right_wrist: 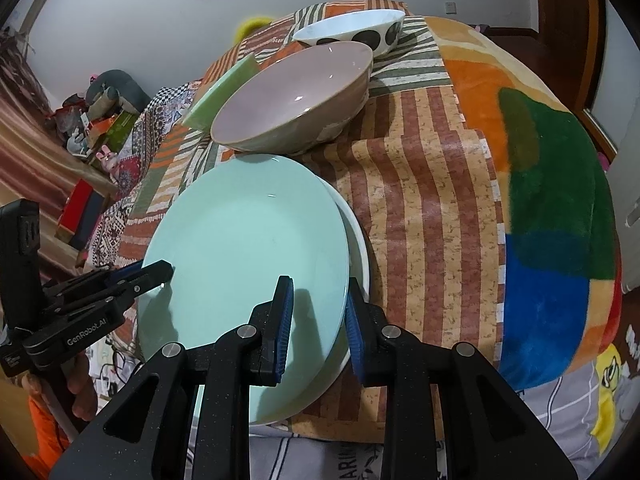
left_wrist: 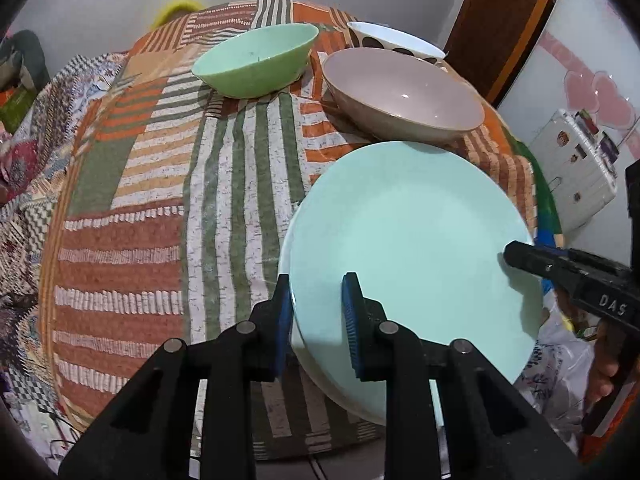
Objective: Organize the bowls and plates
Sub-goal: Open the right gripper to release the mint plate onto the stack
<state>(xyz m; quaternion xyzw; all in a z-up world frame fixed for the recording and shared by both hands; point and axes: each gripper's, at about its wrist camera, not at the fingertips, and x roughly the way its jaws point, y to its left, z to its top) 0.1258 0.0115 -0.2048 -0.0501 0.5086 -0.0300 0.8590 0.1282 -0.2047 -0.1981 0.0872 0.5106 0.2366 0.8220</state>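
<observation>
Bed (left_wrist: 132,184) draped with striped patchwork cloth (left_wrist: 240,184) in orange, green and white; colour-block fleece blanket (right_wrist: 552,216) in orange, green and blue over right-hand side. Resting on cloth at far end: green bowl (left_wrist: 256,60), upright; beige bowl (left_wrist: 404,92) just beside it, upright; white bowl with black dots (left_wrist: 384,42) behind beige one, close or touching, cannot tell. Nearer edge: white plate (right_wrist: 358,240) lying on cloth, mint plate (left_wrist: 408,240) on top of it, tilted, near rim overhanging bed edge. Mint plate rim near beige bowl, contact unclear.
</observation>
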